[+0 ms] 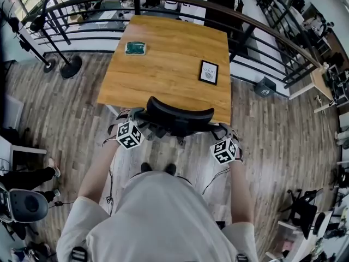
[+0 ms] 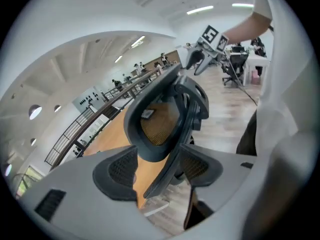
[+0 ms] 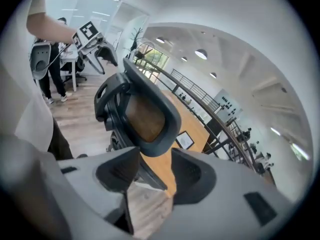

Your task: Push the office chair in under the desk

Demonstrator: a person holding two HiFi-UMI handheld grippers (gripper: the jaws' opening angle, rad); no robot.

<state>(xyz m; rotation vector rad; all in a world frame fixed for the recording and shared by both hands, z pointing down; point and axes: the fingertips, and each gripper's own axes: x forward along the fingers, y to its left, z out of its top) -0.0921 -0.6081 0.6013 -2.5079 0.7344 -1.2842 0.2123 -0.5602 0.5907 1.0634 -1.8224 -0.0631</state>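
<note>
A black office chair (image 1: 180, 116) stands with its back at the near edge of the wooden desk (image 1: 163, 70), its seat hidden under the top. My left gripper (image 1: 143, 125) is at the left side of the chair's back and my right gripper (image 1: 216, 131) at the right side. In the left gripper view the jaws of the left gripper (image 2: 157, 171) stand wide, and a thin edge of the chair (image 2: 155, 119) runs between the pads with gaps. The right gripper (image 3: 155, 176) looks the same, its jaws apart around the edge of the chair (image 3: 145, 116).
On the desk lie a framed card (image 1: 209, 72) and a green object (image 1: 135, 48). A curved railing (image 1: 262, 31) runs behind the desk. A stand base (image 1: 71, 67) sits on the floor at the left. Another chair (image 1: 24, 205) is at the lower left.
</note>
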